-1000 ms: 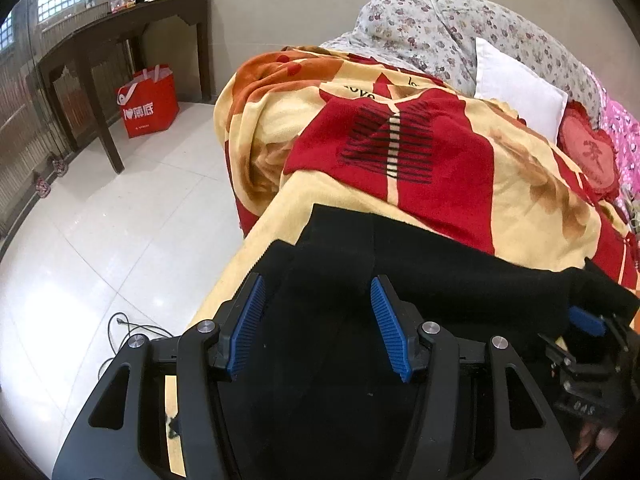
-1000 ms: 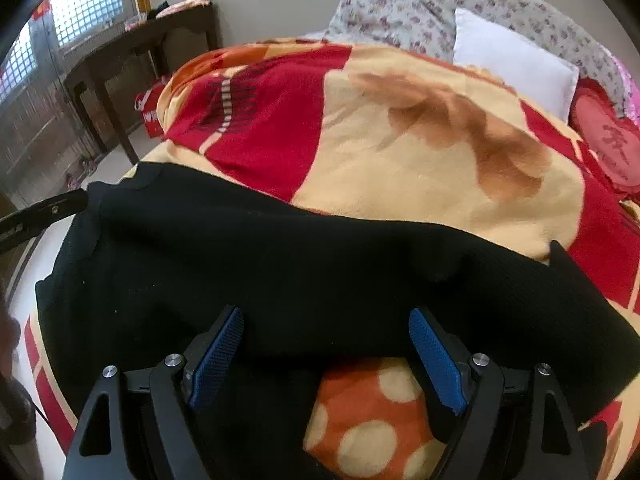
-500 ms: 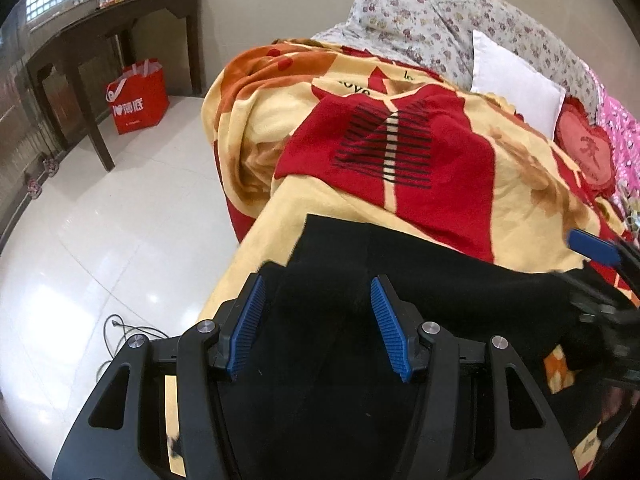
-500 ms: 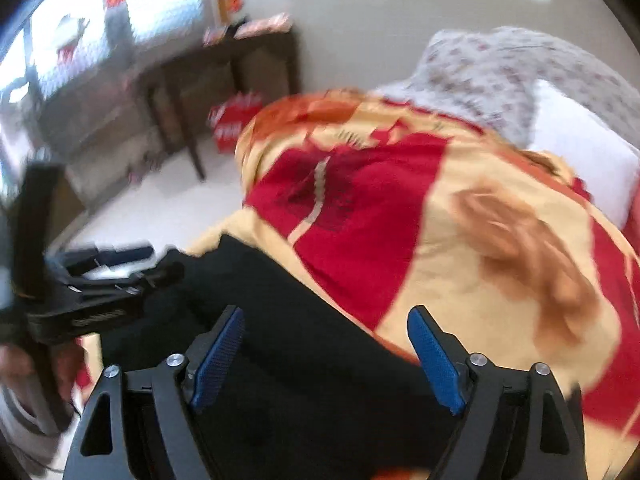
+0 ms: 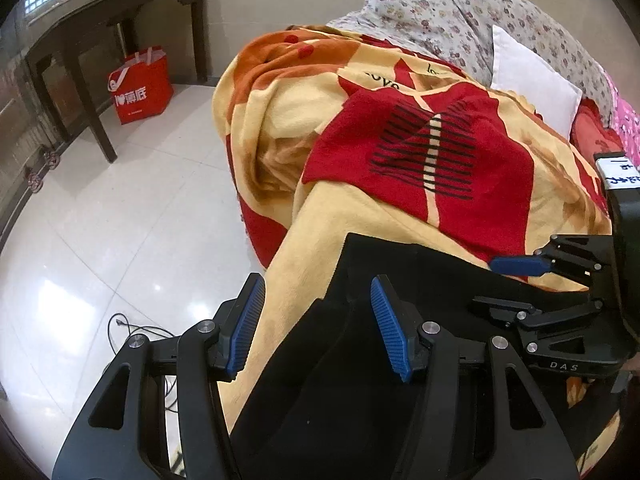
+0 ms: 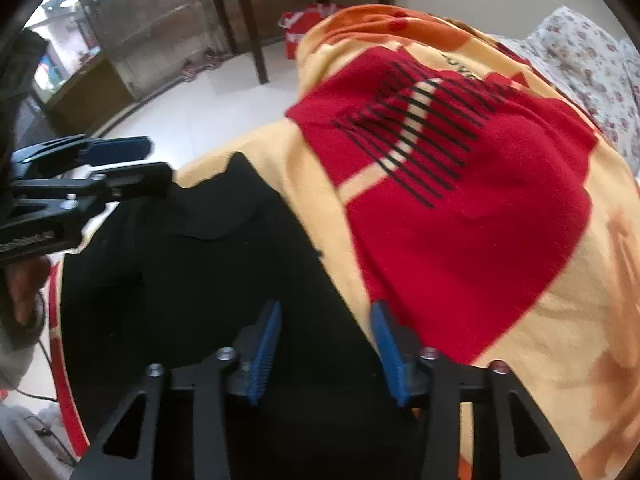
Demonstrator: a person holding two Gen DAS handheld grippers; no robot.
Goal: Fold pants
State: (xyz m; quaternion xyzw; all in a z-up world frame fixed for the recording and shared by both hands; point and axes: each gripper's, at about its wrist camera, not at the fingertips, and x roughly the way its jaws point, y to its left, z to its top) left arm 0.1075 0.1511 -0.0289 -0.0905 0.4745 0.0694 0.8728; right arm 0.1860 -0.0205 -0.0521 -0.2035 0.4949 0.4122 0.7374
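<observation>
Left wrist view: the black knit pants (image 5: 400, 320) are seen lying partly doubled on the red-and-yellow fleece blanket (image 5: 400, 208) of the bed; the left claw (image 5: 316, 324) is held fairly wide, gripping nothing, the pants' edge between its jaws.

Right wrist view: the right claw (image 6: 326, 356), at 6 o'clock, is closing with the pants' edge (image 6: 224, 280) between its jaws; a grip cannot be told. Further folds are judged to remain.

Pants (image 5: 400, 360) (lower part) cut off
</observation>
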